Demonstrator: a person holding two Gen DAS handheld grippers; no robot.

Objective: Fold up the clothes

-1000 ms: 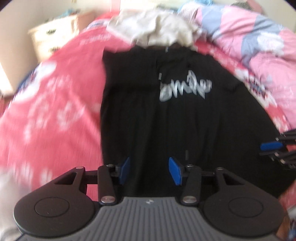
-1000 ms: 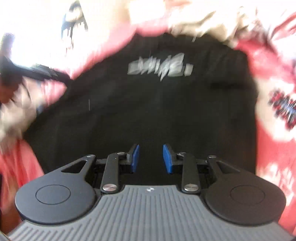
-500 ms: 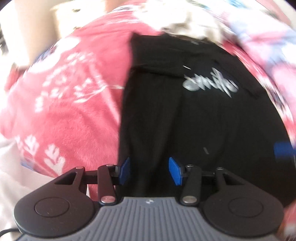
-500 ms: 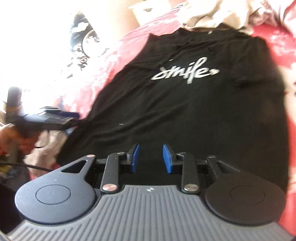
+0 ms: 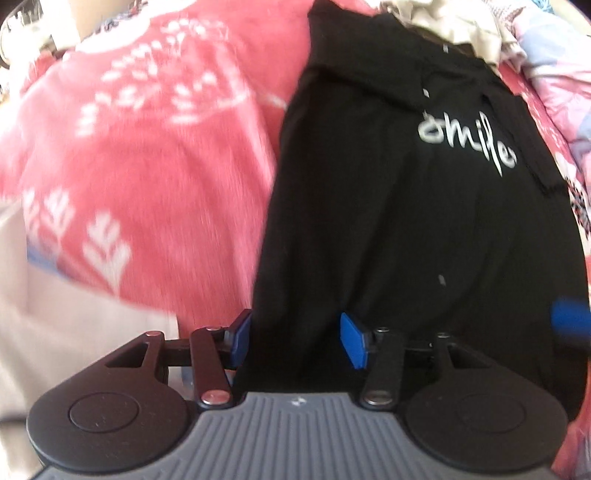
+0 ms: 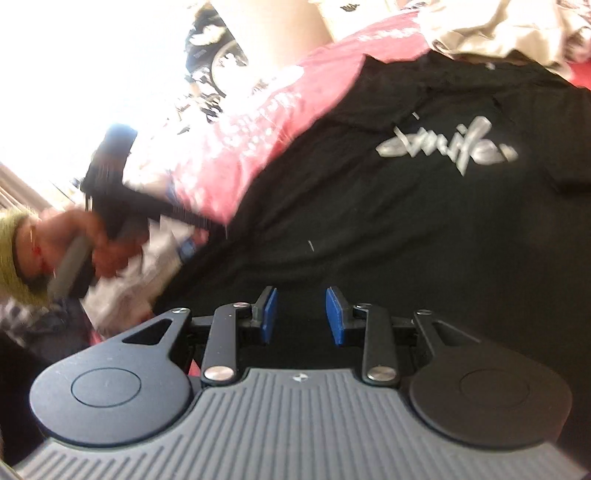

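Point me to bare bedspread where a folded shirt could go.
Free: red bedspread left of the black T-shirt, up to the bed's edge. Crowded: beige clothes pile at the collar, pink quilt along the shirt's right side.

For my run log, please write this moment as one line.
stage: before first fold | black shirt: flat on red blanket | left tongs: open over shirt's near left edge | right tongs: open above shirt

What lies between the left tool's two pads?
In the left wrist view, the black T-shirt fills the gap of the left tool, its lower left edge by the left pad; nothing else.
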